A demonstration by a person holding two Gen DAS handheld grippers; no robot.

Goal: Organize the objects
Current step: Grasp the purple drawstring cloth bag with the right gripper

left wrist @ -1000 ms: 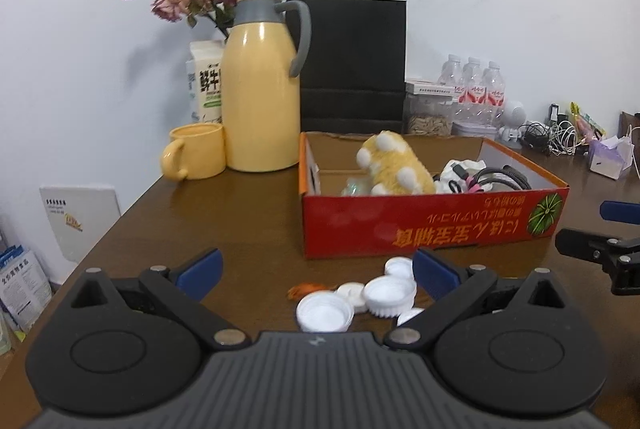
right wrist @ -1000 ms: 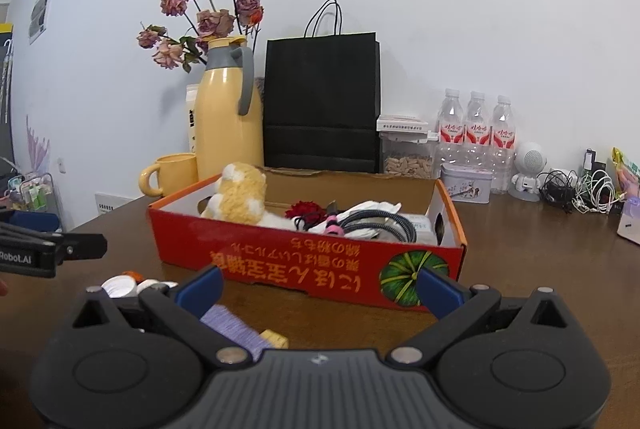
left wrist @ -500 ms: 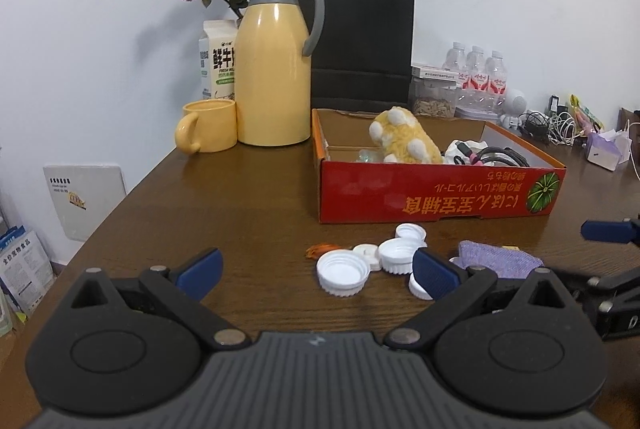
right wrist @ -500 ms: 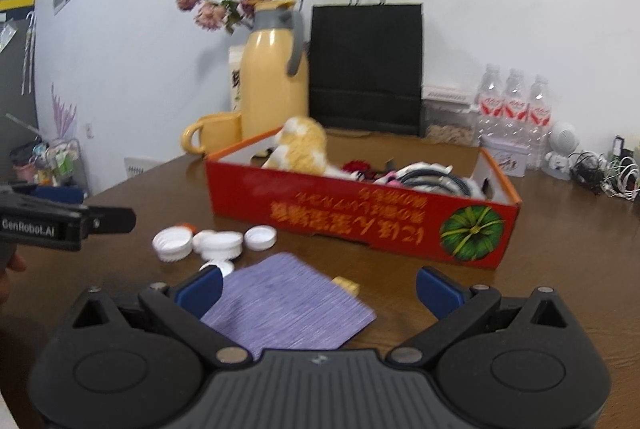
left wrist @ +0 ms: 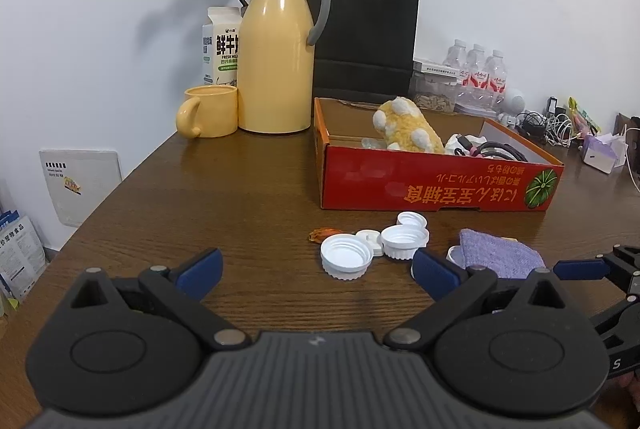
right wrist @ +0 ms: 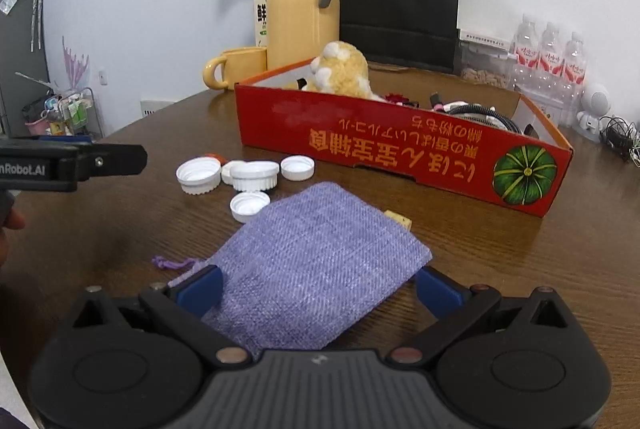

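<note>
On the desk (right wrist: 500, 253), the red box (right wrist: 400, 157) stood toward the far edge. The purple pouch (right wrist: 312, 261) lay between the right gripper's (right wrist: 318, 287) wide-open fingers, ungripped. The left gripper (left wrist: 316, 269) was open, empty, before white caps (left wrist: 346, 261).

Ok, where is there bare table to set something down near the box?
Bare wood lies left of the red box, in front of the yellow mug and jug. Crowded: the white caps and purple pouch fill the strip before the box.
</note>
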